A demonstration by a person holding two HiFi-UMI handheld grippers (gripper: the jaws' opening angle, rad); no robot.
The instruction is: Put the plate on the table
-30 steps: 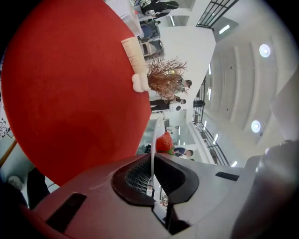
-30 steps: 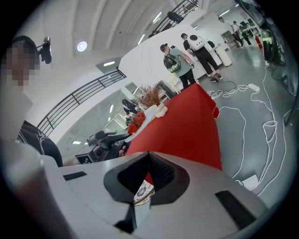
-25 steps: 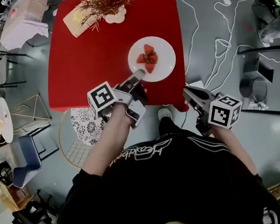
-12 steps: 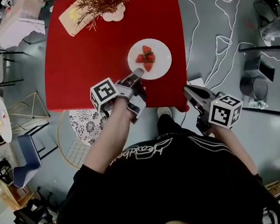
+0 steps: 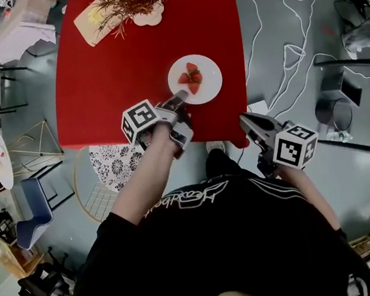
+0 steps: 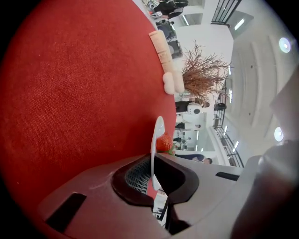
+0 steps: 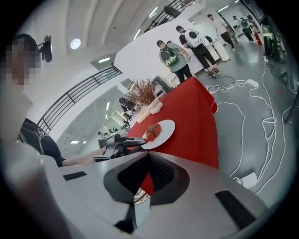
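Head view: left gripper [image 5: 178, 101] clamped on plate [image 5: 203, 76] rim over table's [image 5: 115, 72] near edge. Touchdown unconfirmed, release outstanding. Right gripper [image 5: 245, 120] closed, empty.

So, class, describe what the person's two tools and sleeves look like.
Both the left tool and right tool are grey, with dark ribbed pads. Each carries a white cube printed with black square markers. The person wears a black short-sleeved top with white lettering.

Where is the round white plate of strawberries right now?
In the head view, the round white plate is over the near right part of the red table, its near rim clamped in the left gripper.
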